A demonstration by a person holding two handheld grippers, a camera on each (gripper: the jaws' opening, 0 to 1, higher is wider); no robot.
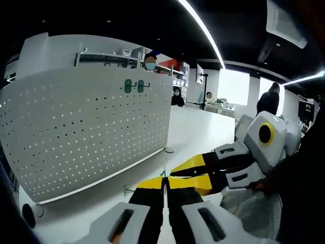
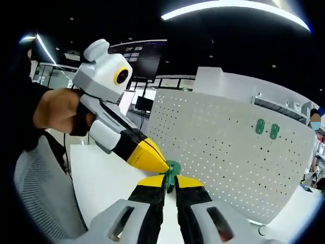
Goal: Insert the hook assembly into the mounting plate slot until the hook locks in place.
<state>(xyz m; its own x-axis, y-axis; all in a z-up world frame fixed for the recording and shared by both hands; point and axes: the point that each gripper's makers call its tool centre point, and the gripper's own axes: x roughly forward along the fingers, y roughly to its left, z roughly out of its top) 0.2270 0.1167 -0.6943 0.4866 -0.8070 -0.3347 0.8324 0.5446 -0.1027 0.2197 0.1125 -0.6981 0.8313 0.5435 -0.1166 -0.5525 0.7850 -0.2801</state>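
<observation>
Main risk: you drop or twist the green hook (image 2: 172,175) before it ever reaches the pegboard (image 2: 223,152). It sits pinched between the right gripper (image 2: 170,184) fingers, well short of the board, with only a small bit of green showing past the tips (a thin grip, judging by how little is visible). The left gripper (image 2: 152,160) tips touch or nearly touch the hook from the upper left in the right gripper view, so a push from that side could lever it out of the pinch or roll it so the prongs no longer face the holes.

Second risk: misalignment. The board face is angled away from the right gripper, and the holes are small and close together, so if you go in skewed the prongs may scrape the panel instead of seating, and no lock.

Two green hooks (image 1: 137,86) already hang near the board's top edge. Don't knock them.

Pose: the right fingers are clamped on the hook, low, in front of the board's lower area, above the white surface (image 1: 198,129). In the left gripper view the left gripper (image 1: 165,188) fingers are together with only a hairline gap, and I cannot tell if anything is in them. The right gripper (image 1: 175,173) meets its tips from the right, and a hand (image 2: 58,109) holds the left gripper handle, far from the board.
</observation>
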